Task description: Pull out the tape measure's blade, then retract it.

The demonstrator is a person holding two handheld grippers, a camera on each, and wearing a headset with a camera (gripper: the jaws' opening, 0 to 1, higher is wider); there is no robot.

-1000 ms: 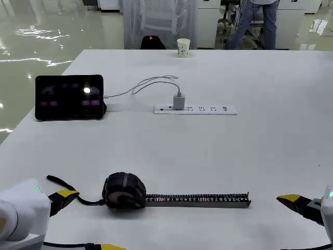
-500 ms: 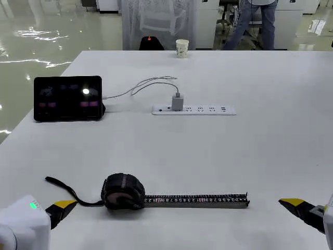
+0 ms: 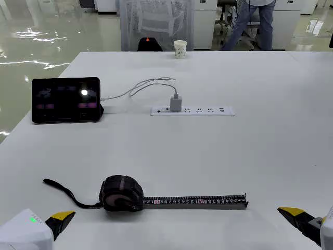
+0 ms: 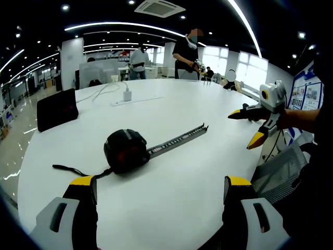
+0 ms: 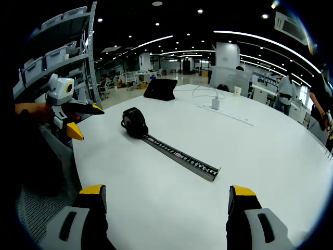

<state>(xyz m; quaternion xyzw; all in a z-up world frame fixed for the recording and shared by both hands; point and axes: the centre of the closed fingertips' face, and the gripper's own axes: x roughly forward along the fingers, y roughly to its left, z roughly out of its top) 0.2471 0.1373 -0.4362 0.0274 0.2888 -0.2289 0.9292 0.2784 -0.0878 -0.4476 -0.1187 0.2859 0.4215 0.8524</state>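
A black tape measure [image 3: 122, 192] lies on the white table [image 3: 208, 146], its blade [image 3: 195, 201] drawn out to the right and lying flat, a black wrist strap [image 3: 65, 190] trailing left. The case [image 4: 126, 150] and blade [image 4: 179, 140] sit ahead of my left gripper [image 4: 158, 190], which is open and holds nothing. My right gripper [image 5: 166, 198] is open too, back from the blade's hooked tip [image 5: 213, 173], with the case [image 5: 135, 122] farther off. In the head view one yellow-tipped finger [image 3: 61, 217] shows at bottom left and another finger [image 3: 294, 213] at bottom right.
A dark tablet [image 3: 66, 100] stands at the left of the table. A white power strip [image 3: 192, 111] with a charger and cable lies mid-table, a paper cup [image 3: 180, 49] at the far edge. People stand beyond the table.
Both grippers have drawn back toward the near edge, away from the tape measure. The tape measure lies still with its blade out; the head view has shifted slightly.
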